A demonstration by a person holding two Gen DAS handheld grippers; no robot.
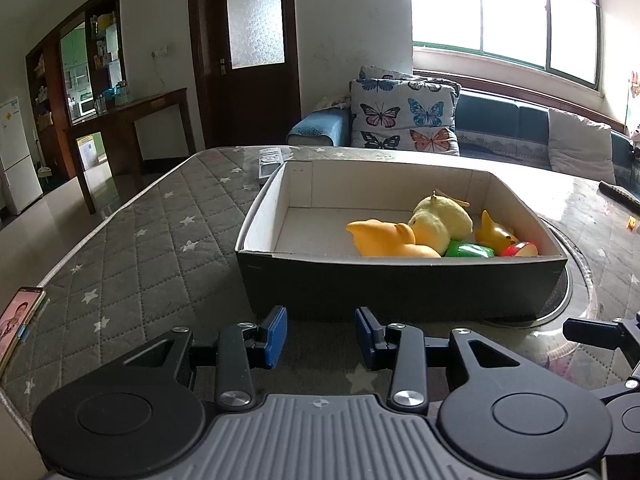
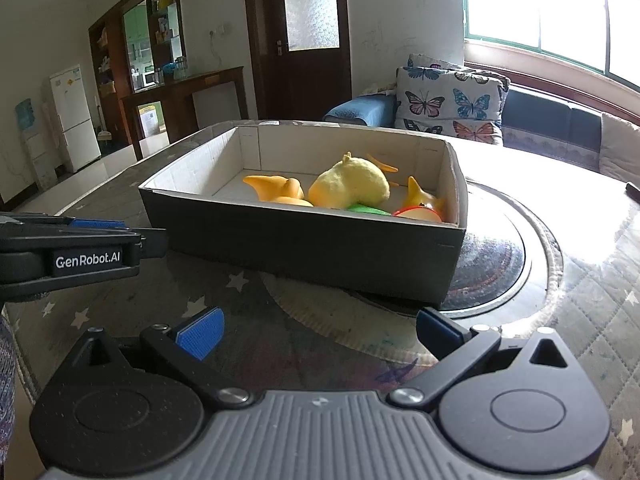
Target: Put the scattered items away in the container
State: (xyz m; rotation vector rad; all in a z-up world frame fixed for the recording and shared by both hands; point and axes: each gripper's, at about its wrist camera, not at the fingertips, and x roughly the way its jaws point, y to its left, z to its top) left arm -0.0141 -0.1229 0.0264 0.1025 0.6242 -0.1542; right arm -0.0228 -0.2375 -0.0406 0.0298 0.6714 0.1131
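Observation:
A dark cardboard box (image 1: 400, 284) (image 2: 304, 240) with a white inside stands on the table. Inside it lie an orange rubber toy (image 1: 388, 238) (image 2: 276, 188), a yellow plush chick (image 1: 440, 220) (image 2: 352, 184), a green piece (image 1: 468, 250) (image 2: 366, 209), a smaller orange toy (image 1: 494, 232) (image 2: 422, 198) and a red apple slice (image 1: 520, 249) (image 2: 418, 214). My left gripper (image 1: 321, 336) is open and empty, just short of the box's near wall. My right gripper (image 2: 318, 334) is open wide, empty, in front of the box. The left gripper's body (image 2: 80, 252) shows at the left of the right wrist view.
The table has a grey quilted star cover (image 1: 132, 248) under glass, with a round inset (image 2: 496, 264) under the box. A remote (image 1: 270, 162) lies behind the box, a phone (image 1: 18, 324) at the left edge, a dark object (image 1: 620, 194) far right. A sofa with butterfly cushions (image 1: 404, 116) stands behind.

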